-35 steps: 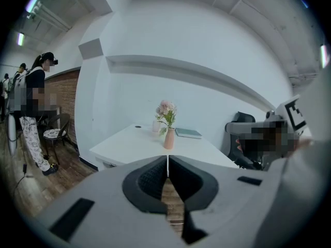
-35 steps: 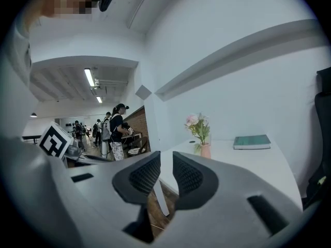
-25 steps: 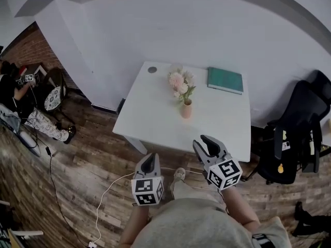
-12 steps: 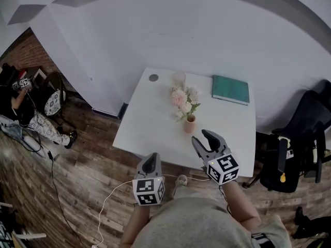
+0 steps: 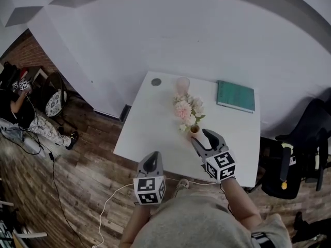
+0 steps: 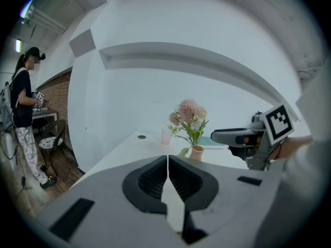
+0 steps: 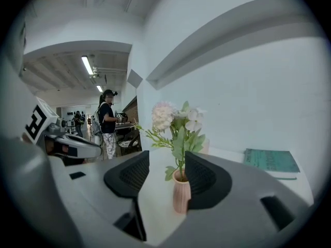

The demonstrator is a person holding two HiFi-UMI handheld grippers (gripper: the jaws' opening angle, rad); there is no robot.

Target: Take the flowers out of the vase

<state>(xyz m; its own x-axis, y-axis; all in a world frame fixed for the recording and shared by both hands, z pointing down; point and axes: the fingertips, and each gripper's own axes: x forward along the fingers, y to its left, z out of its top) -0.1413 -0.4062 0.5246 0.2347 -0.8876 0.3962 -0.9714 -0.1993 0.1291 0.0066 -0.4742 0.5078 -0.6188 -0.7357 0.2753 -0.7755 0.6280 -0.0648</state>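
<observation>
The vase point(image 5: 194, 132) holds the flowers point(image 5: 187, 109) near the middle of the table point(image 5: 150, 133); behind it stand a cup point(image 5: 182, 84) and, further left, a round disc point(image 5: 156, 81), with a book point(image 5: 236, 95) at the far right corner. The right gripper point(image 5: 205, 137), jaws opening, is just before the vase, which lines up with their gap untouched; the left gripper point(image 5: 150, 161) is at the near edge, well apart.

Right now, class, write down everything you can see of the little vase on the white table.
The vase is small, narrow and pale pink, matt like unglazed ceramic, with a plain rim. It stands upright on the white table. Pink and white flowers with green leaves rise from its mouth. It sits between the fingers of the right gripper, which are opening, and it is nearer one finger than the other. Neither finger seems to press on it.
</observation>
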